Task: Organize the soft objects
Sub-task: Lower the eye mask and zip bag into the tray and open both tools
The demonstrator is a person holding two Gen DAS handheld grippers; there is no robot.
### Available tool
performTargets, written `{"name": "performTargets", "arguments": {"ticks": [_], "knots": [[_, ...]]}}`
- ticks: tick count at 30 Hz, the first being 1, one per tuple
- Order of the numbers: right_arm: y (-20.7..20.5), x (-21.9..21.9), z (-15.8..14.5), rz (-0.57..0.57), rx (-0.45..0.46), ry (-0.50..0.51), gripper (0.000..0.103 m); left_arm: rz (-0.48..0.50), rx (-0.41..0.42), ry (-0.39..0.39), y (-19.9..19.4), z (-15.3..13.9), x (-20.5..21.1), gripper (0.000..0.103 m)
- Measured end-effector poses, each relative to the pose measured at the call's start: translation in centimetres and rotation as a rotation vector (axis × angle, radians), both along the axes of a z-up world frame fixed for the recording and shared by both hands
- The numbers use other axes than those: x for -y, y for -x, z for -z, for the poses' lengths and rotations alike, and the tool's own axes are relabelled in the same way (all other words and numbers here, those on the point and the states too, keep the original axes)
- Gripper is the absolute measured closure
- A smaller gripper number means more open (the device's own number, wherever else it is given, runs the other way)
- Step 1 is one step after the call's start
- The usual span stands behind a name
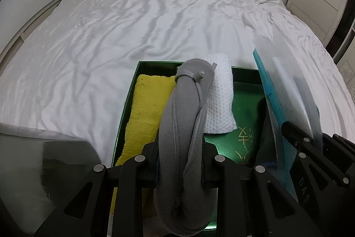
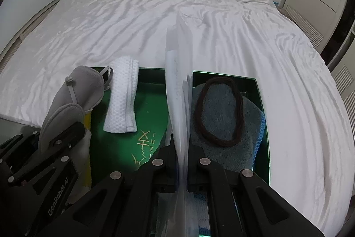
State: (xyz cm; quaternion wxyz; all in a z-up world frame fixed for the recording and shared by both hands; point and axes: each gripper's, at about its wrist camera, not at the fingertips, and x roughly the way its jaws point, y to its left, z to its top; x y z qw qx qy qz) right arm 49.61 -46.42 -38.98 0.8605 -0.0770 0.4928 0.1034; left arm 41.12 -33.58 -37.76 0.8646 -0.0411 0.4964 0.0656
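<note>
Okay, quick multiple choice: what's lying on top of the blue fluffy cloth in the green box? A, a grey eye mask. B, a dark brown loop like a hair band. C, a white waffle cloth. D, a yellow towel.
B: in the right wrist view a dark brown loop lies flat on the blue fluffy cloth at the right side of the green box.

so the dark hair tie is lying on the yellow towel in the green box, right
Not quite. The dark hair tie lies on the blue-grey fluffy cloth in the green box, not on the yellow towel. The right wrist view shows it.
</note>
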Motion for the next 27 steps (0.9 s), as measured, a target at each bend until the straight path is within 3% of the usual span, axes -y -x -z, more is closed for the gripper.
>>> {"name": "performTargets", "arguments": {"ticks": [27], "knots": [[0.8,0.3,0.5,-0.010,0.010,0.004,0.091,0.023,-0.003,-0.020,-0.1,0.8,0.5,0.072]]}}
